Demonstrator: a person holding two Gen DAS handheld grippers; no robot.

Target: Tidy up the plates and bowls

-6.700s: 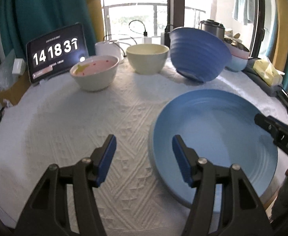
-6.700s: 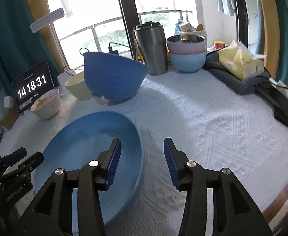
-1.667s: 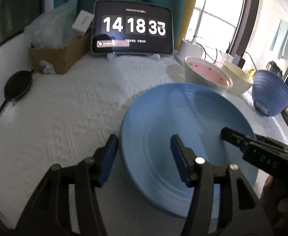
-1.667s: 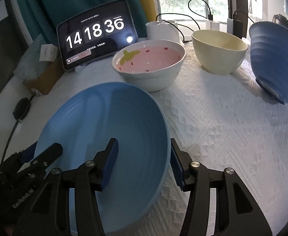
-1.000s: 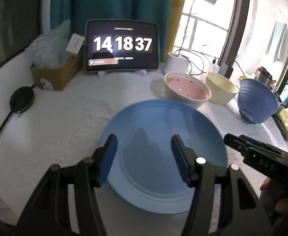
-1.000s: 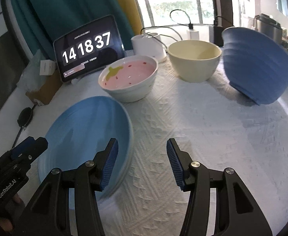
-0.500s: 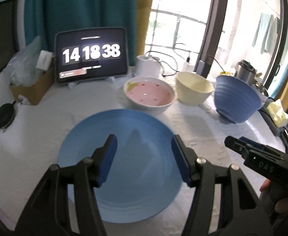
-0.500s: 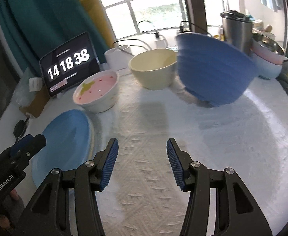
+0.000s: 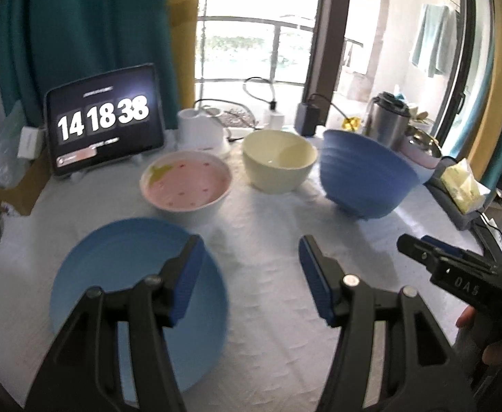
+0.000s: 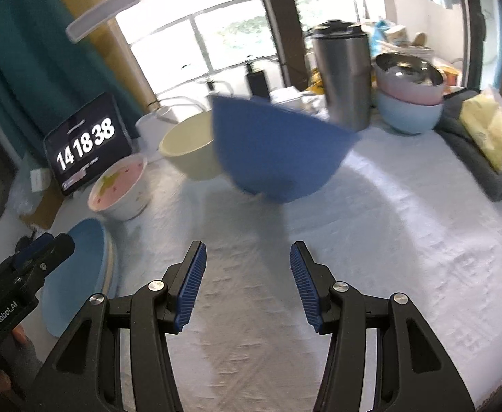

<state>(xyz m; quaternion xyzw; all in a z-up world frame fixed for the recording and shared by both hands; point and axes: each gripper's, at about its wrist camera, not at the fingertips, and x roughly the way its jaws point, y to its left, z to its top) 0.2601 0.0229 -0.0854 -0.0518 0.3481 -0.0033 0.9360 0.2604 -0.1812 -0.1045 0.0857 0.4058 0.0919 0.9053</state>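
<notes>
A large blue plate (image 9: 127, 274) lies flat on the white tablecloth at the front left; it also shows in the right wrist view (image 10: 82, 267). Behind it stand a pink strawberry bowl (image 9: 186, 185), a cream bowl (image 9: 279, 161) and a tilted dark blue bowl (image 9: 364, 178), also in the right wrist view (image 10: 278, 151). My left gripper (image 9: 249, 274) is open and empty, above the plate's right edge. My right gripper (image 10: 247, 281) is open and empty over bare cloth, in front of the dark blue bowl.
A tablet clock (image 9: 105, 134) stands at the back left beside a cardboard box (image 9: 17, 185). A steel tumbler (image 10: 345, 79), stacked pink and light blue bowls (image 10: 410, 103), a tissue pack (image 10: 494, 130) and cables crowd the back right.
Both grippers held the blue plate, carried it left and set it down. Both have let go and swung right toward the bowls.
</notes>
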